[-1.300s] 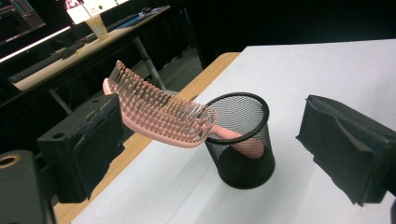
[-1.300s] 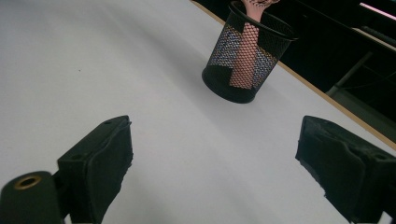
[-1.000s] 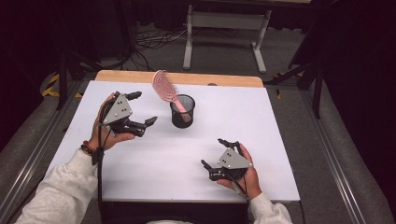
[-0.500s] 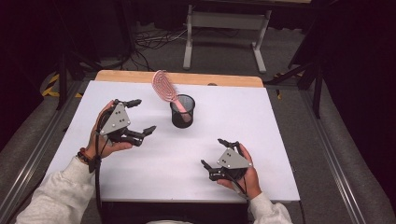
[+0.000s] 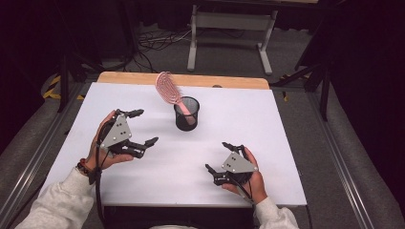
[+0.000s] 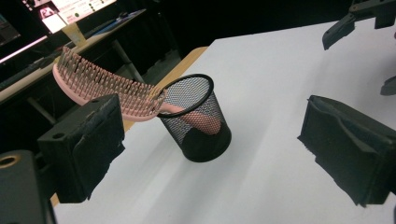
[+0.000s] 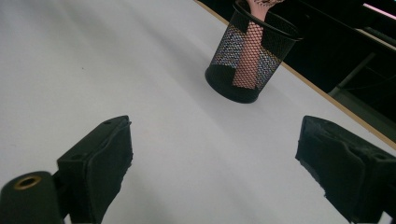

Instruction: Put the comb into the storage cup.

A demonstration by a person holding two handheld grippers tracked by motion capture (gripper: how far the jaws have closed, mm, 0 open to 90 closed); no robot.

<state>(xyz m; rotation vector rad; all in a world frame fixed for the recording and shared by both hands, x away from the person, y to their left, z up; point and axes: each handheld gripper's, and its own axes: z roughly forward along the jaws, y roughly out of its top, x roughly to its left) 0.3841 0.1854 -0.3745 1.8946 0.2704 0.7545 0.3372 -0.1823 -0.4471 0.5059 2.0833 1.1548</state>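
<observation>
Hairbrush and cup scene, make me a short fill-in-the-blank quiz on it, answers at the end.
1. The pink hairbrush stands with its handle inside the black mesh ____.
2. The left gripper has its jaws ____.
3. The right gripper holds ____.
4. The table top is coloured ____.

Missing words: cup; open; nothing; white.

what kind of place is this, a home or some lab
Probably a lab or recording workspace, not a home: a bare white table, loose cables on the floor beyond it, and lit monitors on a bench.
</observation>
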